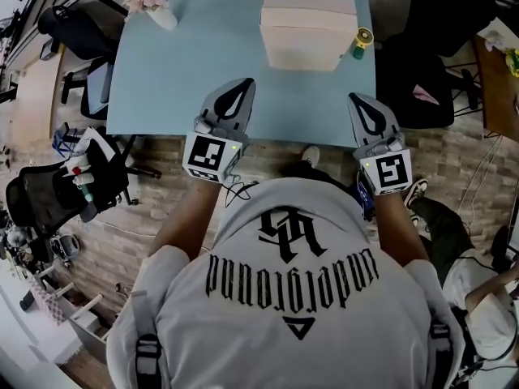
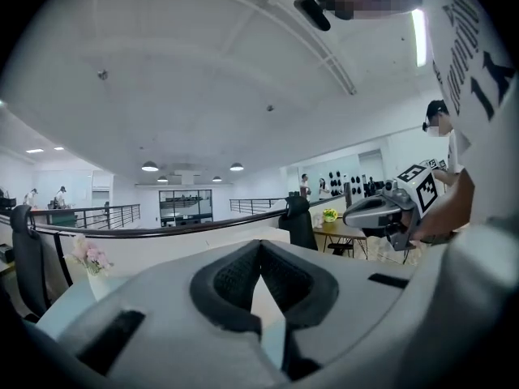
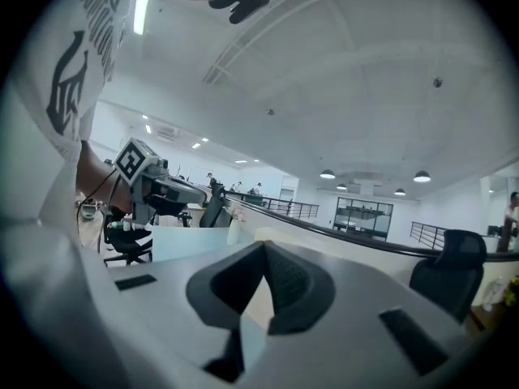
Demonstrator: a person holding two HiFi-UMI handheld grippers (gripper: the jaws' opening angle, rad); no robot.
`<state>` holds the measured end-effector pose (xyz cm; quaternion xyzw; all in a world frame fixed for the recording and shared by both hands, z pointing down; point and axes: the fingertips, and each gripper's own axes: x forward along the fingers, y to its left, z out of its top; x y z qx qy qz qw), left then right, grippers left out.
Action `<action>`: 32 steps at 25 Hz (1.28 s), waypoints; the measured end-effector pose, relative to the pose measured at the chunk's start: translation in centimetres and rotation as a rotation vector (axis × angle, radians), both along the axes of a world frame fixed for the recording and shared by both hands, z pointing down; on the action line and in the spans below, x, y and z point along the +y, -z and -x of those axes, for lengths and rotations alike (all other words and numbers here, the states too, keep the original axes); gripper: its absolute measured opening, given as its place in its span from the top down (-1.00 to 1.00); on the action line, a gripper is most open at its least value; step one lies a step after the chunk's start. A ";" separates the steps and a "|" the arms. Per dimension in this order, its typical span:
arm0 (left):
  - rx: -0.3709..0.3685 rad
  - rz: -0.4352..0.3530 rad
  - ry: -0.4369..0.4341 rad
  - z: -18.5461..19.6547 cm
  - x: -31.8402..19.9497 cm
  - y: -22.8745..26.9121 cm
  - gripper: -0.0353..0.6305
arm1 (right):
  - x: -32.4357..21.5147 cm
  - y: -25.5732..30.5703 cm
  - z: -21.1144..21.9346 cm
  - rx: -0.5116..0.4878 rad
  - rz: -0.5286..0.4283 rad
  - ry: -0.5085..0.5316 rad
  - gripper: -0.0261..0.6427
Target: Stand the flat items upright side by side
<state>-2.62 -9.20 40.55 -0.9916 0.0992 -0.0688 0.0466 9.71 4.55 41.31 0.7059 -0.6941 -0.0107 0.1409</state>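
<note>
Here, left gripper (image 1: 242, 86): our fingers (image 2: 225, 282) clenched on nothing, at the near edge of the worktop (image 1: 186, 71).
Right gripper (image 1: 362, 101): likewise clenched, empty.
Beige stack (image 1: 308, 31): we see it lying flat at the far edge, well apart from both.

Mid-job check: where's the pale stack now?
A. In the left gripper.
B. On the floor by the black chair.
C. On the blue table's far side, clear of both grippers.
C: the pale stack lies far back on the table, with the left gripper and right gripper both shut, empty, at its near edge.
</note>
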 end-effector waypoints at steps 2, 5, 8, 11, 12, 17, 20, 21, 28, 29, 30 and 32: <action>0.011 -0.005 -0.020 2.8 0.8 0.5 0.90 | 0.4 0.6 2.7 0.002 -0.013 0.001 0.90; 0.023 -0.009 -0.037 7.7 1.8 0.9 0.90 | 1.1 1.1 7.6 0.005 -0.021 -0.002 0.90; 0.043 -0.009 -0.037 12.9 2.1 1.4 0.90 | 1.7 1.2 12.6 -0.013 -0.039 -0.014 0.91; 0.050 0.009 -0.034 17.6 2.9 1.6 0.90 | 2.6 1.1 17.3 -0.017 -0.057 -0.023 0.91; 0.050 0.006 -0.036 19.0 3.1 1.5 0.90 | 2.9 1.1 18.8 -0.013 -0.062 -0.024 0.91; 0.079 0.017 -0.044 24.6 4.4 2.0 0.90 | 4.3 1.6 24.6 -0.013 -0.097 -0.033 0.91; 0.107 0.021 -0.045 26.8 4.9 3.0 0.90 | 4.9 2.7 27.2 -0.006 -0.123 -0.032 0.91; 0.110 0.025 -0.045 27.4 5.0 3.3 0.90 | 5.0 2.9 27.9 -0.002 -0.127 -0.030 0.91; 0.135 0.001 -0.045 29.3 5.5 3.5 0.90 | 5.8 3.7 29.9 -0.006 -0.136 -0.027 0.91; 0.135 0.001 -0.042 29.3 5.5 3.6 0.90 | 5.9 3.8 29.8 0.007 -0.141 -0.026 0.91; 0.133 0.006 -0.040 29.3 5.6 3.6 0.90 | 6.0 3.9 29.7 0.018 -0.144 -0.023 0.91; 0.125 0.019 -0.041 29.1 5.9 3.7 0.90 | 6.0 4.1 29.5 0.012 -0.146 -0.023 0.91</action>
